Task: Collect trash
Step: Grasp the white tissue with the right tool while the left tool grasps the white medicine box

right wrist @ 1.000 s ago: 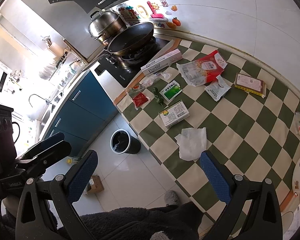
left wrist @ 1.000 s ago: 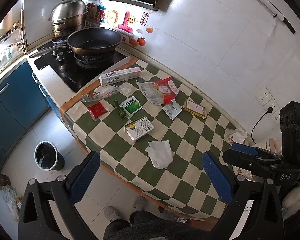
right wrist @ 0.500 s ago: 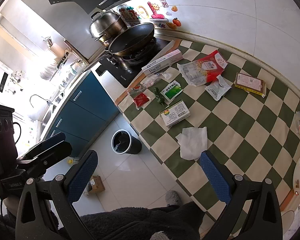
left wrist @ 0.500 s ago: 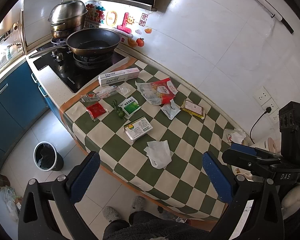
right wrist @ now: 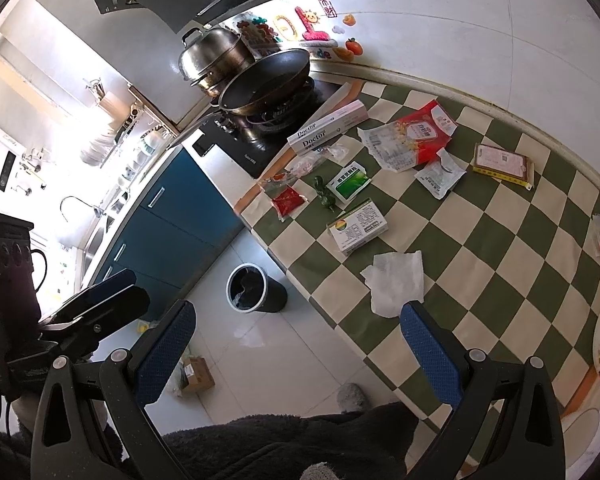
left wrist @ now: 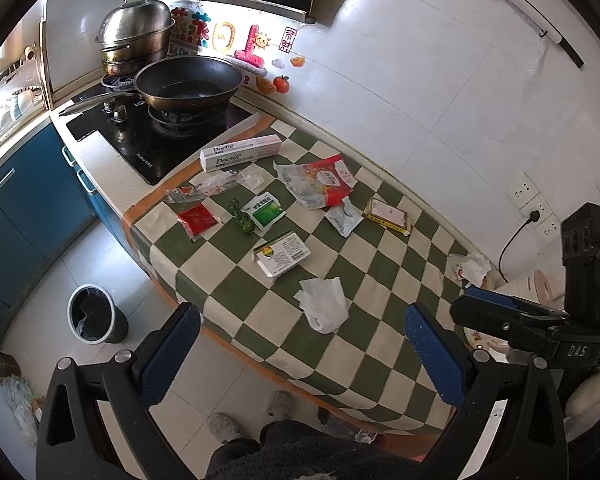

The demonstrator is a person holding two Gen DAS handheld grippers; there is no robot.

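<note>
- Kitchen: checkered tablecloth (left wrist: 380,320) beside the stove; trash bin (left wrist: 93,316) on the floor at 8 o'clock, well apart from the litter.
- Left gripper (left wrist: 300,352) and right gripper (right wrist: 300,348) hover with jaws spread, holding nothing.
- Risk: the limp tissue (left wrist: 324,308), nearest at 6 o'clock, could slip the pads or drag the cloth.
- Small clear wrappers (left wrist: 207,190) at 11 o'clock are hard to make out.
</note>
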